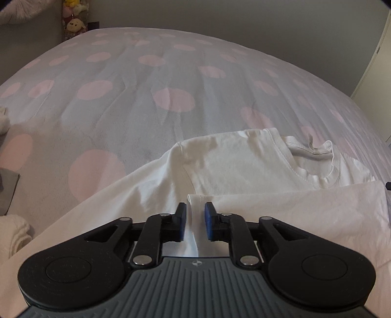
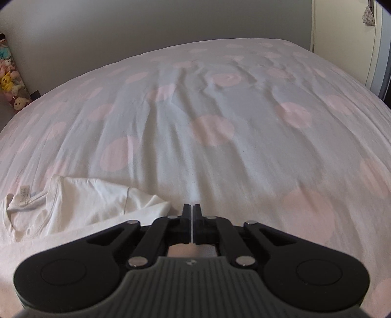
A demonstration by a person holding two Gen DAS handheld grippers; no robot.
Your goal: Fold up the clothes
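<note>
The bed (image 2: pixel 195 102), spread with a pale cover dotted in large pink rounds, carries everything, and most of it lies bare toward the far edge, which leaves room for a garment to be laid out and turned over on itself. A white T-shirt (image 1: pixel 234 166) lies along the near edge of the bed, flat but rumpled, its collar (image 1: pixel 317 159) with a small tag toward the far side and a lower part drawn up as a folded band across the body, so the fold looks, in my judgement, partly made. The left gripper (image 1: pixel 195 221) sits low over that folded band at its left end, jaws a narrow way apart with a ridge of white cloth between the blue pads (image 1: pixel 209 217); whether they touch it I cannot tell, but the pose suits either taking or letting go of that corner. The right gripper (image 2: pixel 192 223) has its jaws pressed together on what looks like a thin white edge, probably the shirt's cloth, near the sleeve (image 2: pixel 146 203). Stuffed toys (image 1: pixel 73 22) hang well apart, beyond the far left corner.
</note>
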